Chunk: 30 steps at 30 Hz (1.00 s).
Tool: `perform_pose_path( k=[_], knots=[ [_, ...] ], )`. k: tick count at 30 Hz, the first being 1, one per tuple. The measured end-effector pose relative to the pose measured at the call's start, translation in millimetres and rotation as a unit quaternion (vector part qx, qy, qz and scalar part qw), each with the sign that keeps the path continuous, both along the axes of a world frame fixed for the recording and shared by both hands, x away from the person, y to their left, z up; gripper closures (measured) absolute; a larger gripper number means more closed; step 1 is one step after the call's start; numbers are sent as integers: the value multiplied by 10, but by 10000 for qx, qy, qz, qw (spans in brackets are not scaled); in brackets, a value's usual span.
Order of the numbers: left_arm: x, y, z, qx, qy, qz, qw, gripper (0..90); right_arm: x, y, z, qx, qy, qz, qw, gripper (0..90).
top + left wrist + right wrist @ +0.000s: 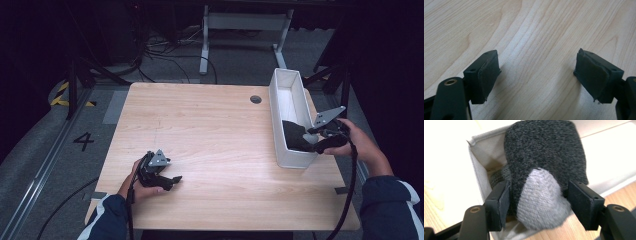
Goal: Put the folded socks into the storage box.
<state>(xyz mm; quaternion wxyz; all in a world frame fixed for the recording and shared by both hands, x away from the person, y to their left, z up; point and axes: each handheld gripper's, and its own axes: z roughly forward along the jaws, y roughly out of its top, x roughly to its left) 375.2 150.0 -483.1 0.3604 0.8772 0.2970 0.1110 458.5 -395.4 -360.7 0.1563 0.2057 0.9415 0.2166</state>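
A dark grey knitted sock (544,157) with a light grey toe hangs over the near end of a long white fabric bin (287,95). The rest of it lies inside the bin (477,162). My right gripper (539,205) stands at the bin's near right corner (312,136). The grey toe sits between its jaws, which flank it without squeezing. In the high view the sock (295,135) is a dark heap at the bin's near end. My left gripper (172,181) rests low over the table's near left, open, with only bare wood between its pads (536,75).
The light wooden table (200,130) has a round cable hole (255,99) near its far edge, beside the bin. Cables and a white desk frame (245,22) lie on the floor beyond. The table's right edge runs close behind my right hand.
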Motion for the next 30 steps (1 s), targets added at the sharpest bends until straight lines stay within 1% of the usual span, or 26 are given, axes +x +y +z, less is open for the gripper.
perform_pose_path(
  k=[1, 2, 4, 6, 7, 8, 10, 13, 14, 16, 17, 20, 21, 23, 25, 26, 30],
  knots=[
    [-1, -1, 0, 4, -4, 6, 10000, 199, -26, -6, 22, 98, -56, -19, 9999, 367],
    [-2, -2, 0, 5, -6, 14, 10000, 199, -59, -17, 54, 182, -204, -61, 9996, 371],
    [-4, -3, 0, 4, -9, 25, 10000, 199, -116, -27, 84, 451, -338, -109, 9984, 387],
    [-4, -3, 0, 4, -7, 24, 10000, 199, -168, -18, 92, 537, -558, -216, 9968, 385],
    [-4, -2, 0, 4, -6, 24, 10000, 199, -200, -13, 96, 649, -542, -234, 9961, 387],
    [-4, -3, 0, 4, -6, 24, 10000, 199, -222, -10, 99, 701, -599, -242, 9954, 386],
    [-4, -3, 0, 3, -6, 25, 10000, 199, -265, 1, 107, 839, -637, -253, 9941, 386],
    [-4, -3, -1, 3, -7, 26, 10000, 199, -339, 33, 139, 1078, -757, -270, 9909, 389],
    [-4, -3, 0, 3, -8, 25, 10000, 199, -359, 44, 149, 1145, -726, -265, 9904, 388],
    [-4, -3, 0, 3, -8, 26, 10000, 199, -409, 74, 173, 1232, -748, -236, 9893, 388],
    [-4, -3, -1, 2, -7, 25, 10000, 199, -431, 89, 184, 1270, -766, -172, 9888, 388],
    [-4, -3, 0, 4, -8, 26, 10000, 199, -506, 142, 212, 1326, -740, -92, 9884, 383],
    [-4, -3, 0, 4, -8, 26, 10000, 199, -506, 142, 212, 1326, -740, -92, 9884, 383],
    [-4, -3, 0, 3, -7, 26, 10000, 199, -587, 191, 241, 1406, -748, -45, 9872, 377],
    [-4, -3, 0, 4, -7, 25, 10000, 199, -604, 204, 244, 1411, -751, -16, 9871, 374],
    [-4, -3, 0, 3, -7, 25, 10000, 199, -646, 231, 246, 1483, -743, 22, 9861, 374],
    [-4, -3, -1, 3, -7, 26, 10000, 199, -704, 273, 234, 1547, -726, 53, 9853, 369]
  ],
)
